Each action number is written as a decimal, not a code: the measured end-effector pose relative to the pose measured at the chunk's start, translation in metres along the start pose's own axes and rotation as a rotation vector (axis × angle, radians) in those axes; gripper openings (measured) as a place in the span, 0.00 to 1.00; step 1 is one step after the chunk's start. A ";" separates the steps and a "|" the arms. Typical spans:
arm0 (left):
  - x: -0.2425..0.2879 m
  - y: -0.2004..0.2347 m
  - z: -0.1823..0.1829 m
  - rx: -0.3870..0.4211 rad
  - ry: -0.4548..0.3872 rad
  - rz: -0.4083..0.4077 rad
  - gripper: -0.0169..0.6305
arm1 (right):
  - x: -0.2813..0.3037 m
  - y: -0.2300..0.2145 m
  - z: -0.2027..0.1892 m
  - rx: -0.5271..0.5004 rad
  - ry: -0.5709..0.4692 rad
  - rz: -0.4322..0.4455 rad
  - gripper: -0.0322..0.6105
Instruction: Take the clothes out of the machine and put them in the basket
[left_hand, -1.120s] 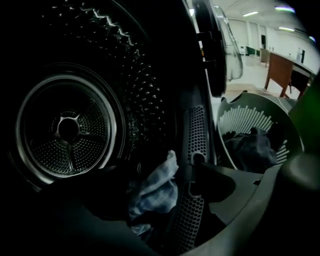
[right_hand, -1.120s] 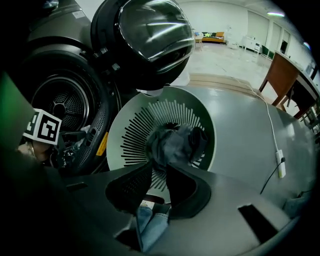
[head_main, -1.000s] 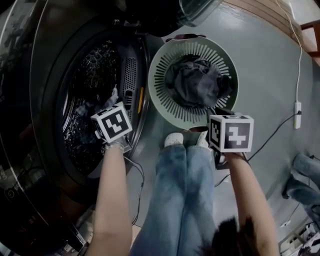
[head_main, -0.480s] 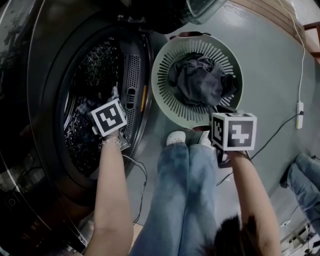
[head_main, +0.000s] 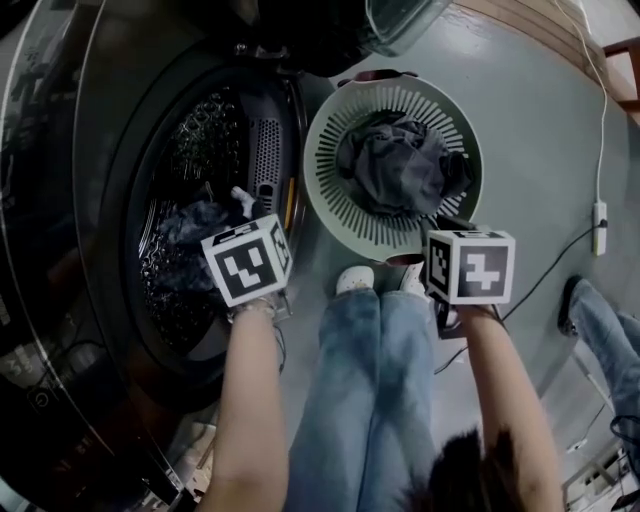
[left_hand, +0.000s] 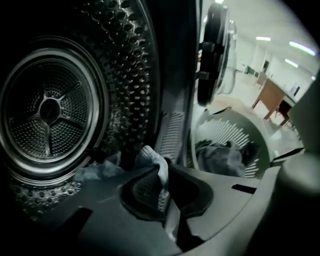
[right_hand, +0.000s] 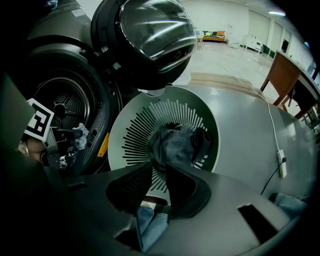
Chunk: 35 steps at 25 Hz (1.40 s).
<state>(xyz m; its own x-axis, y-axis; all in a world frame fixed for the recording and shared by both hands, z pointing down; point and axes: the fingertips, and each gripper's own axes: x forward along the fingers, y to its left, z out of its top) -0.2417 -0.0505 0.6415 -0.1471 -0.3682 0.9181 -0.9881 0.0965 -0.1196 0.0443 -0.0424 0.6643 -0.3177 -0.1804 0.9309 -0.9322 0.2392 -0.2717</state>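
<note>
The machine's drum (head_main: 190, 200) stands open at the left, with a dark blue garment (head_main: 190, 222) lying inside. My left gripper (head_main: 245, 207) is at the drum's mouth. Its jaws have just been closing and now pinch a pale blue-white cloth (left_hand: 152, 160) between them. The round pale green basket (head_main: 325, 170) sits on the floor right of the machine, with dark grey clothes (head_main: 400, 165) piled in it. My right gripper (head_main: 445, 225) hangs at the basket's near rim. In the right gripper view its jaws (right_hand: 159, 170) stand a narrow gap apart with nothing between them.
The machine's round glass door (right_hand: 145, 35) hangs open above the basket. The person's jeans-clad legs (head_main: 370, 380) stand between the two arms. A white cable and power strip (head_main: 596, 215) lie on the grey floor at the right. A wooden table (right_hand: 285, 75) stands further off.
My left gripper has moved right and nearer, out to the drum's mouth, and has shut on the pale cloth. The right gripper has stayed by the basket.
</note>
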 end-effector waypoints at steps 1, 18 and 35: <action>-0.003 -0.013 0.004 -0.001 -0.010 -0.037 0.05 | -0.002 0.000 0.002 0.004 -0.005 0.001 0.18; -0.074 -0.245 0.078 -0.014 -0.125 -0.686 0.05 | -0.037 -0.041 0.003 0.120 -0.033 -0.054 0.18; -0.078 -0.278 0.065 0.031 -0.033 -0.726 0.51 | -0.053 -0.093 -0.004 0.327 -0.084 -0.103 0.17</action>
<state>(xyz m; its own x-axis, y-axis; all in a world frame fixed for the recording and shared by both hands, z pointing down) 0.0412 -0.1087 0.5781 0.5458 -0.3572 0.7580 -0.8376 -0.2091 0.5046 0.1484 -0.0518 0.6415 -0.2193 -0.2686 0.9380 -0.9622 -0.0998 -0.2536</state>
